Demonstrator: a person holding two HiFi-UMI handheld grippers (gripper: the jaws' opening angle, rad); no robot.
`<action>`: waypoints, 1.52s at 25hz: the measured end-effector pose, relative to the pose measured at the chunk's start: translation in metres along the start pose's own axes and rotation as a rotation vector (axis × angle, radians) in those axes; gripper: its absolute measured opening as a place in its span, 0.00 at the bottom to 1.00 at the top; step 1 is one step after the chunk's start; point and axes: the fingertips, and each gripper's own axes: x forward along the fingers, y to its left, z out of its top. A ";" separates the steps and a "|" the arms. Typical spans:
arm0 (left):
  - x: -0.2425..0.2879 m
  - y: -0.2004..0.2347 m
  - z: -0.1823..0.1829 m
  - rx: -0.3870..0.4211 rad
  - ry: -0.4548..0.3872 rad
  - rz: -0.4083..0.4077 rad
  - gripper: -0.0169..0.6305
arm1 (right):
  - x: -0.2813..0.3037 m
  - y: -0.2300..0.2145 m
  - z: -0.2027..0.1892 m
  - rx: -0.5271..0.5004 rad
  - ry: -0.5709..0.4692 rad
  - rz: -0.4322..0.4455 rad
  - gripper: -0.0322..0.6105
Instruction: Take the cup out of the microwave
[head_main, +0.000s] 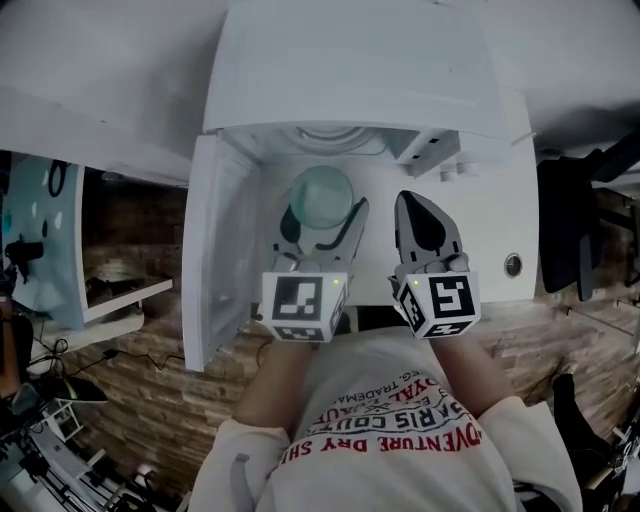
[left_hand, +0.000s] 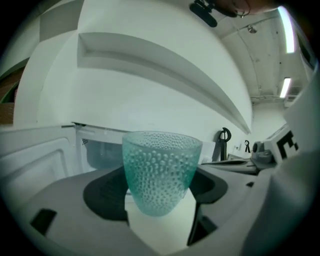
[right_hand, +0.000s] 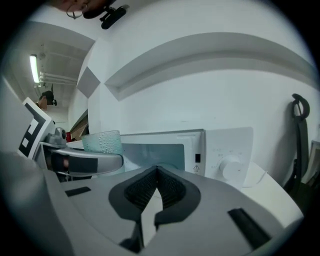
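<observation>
A teal dimpled glass cup (head_main: 322, 195) (left_hand: 161, 170) stands upright between the jaws of my left gripper (head_main: 324, 220) (left_hand: 158, 194), which is shut on it just in front of the open cavity of the white microwave (head_main: 350, 80) (right_hand: 220, 150). The microwave door (head_main: 215, 260) hangs open to the left. My right gripper (head_main: 413, 202) (right_hand: 157, 176) is shut and empty, right of the cup, in front of the control panel. In the right gripper view the cup (right_hand: 102, 142) shows at left, with one left-gripper finger (right_hand: 85, 162) across it.
The microwave stands on a white counter (head_main: 515, 210) with a small round fitting (head_main: 513, 265). A black chair (head_main: 572, 215) is at the right. A shelf (head_main: 110, 300) lies to the left. The microwave knob (right_hand: 231, 168) faces my right gripper.
</observation>
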 end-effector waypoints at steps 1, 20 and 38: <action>-0.007 -0.001 0.006 0.008 -0.013 -0.003 0.59 | -0.003 0.003 0.006 -0.002 -0.018 -0.002 0.07; -0.083 -0.009 0.110 0.118 -0.251 -0.008 0.59 | -0.057 0.039 0.109 -0.099 -0.286 -0.010 0.07; -0.080 -0.005 0.105 0.089 -0.235 0.014 0.59 | -0.063 0.040 0.107 -0.117 -0.268 0.014 0.07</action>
